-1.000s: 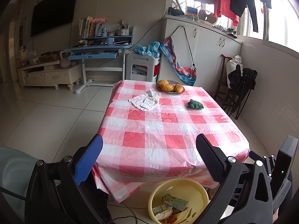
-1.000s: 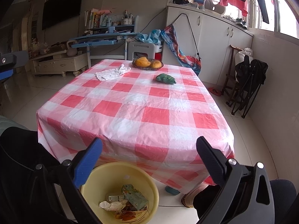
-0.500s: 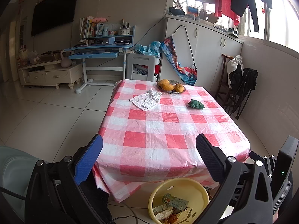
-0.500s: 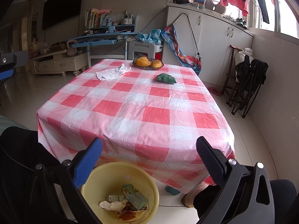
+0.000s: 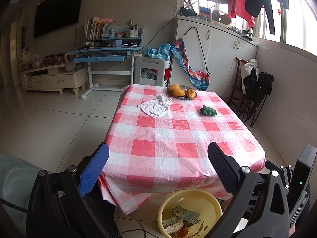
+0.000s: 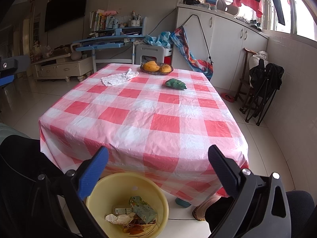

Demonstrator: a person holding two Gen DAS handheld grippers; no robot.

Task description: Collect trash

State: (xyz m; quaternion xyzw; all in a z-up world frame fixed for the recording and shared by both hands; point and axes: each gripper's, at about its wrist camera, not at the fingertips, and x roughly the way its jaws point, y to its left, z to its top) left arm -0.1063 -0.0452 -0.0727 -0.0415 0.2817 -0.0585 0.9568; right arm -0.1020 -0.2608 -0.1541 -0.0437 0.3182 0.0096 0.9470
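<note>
A yellow basin (image 5: 210,202) stands on the floor at the near edge of the table and holds cartons, a tissue and peels; it also shows in the right wrist view (image 6: 111,190). A crumpled white cloth (image 5: 156,106) (image 6: 118,77) lies far on the red-checked tablecloth (image 5: 178,142) (image 6: 150,115). A green toy (image 5: 208,111) (image 6: 176,83) lies to its right. My left gripper (image 5: 158,154) is open and empty, held back before the table's near edge. My right gripper (image 6: 158,156) is open and empty above the basin.
A basket of yellow fruit (image 5: 181,92) (image 6: 156,67) stands at the table's far end. A blue desk (image 5: 107,53), a white stool (image 5: 152,69), white cabinets (image 5: 221,45) and folded black chairs (image 5: 255,91) ring the table. A grey seat (image 5: 13,180) is at my left.
Both views have shifted very slightly; the table and its objects stay where they were. Both grippers stay open and empty.
</note>
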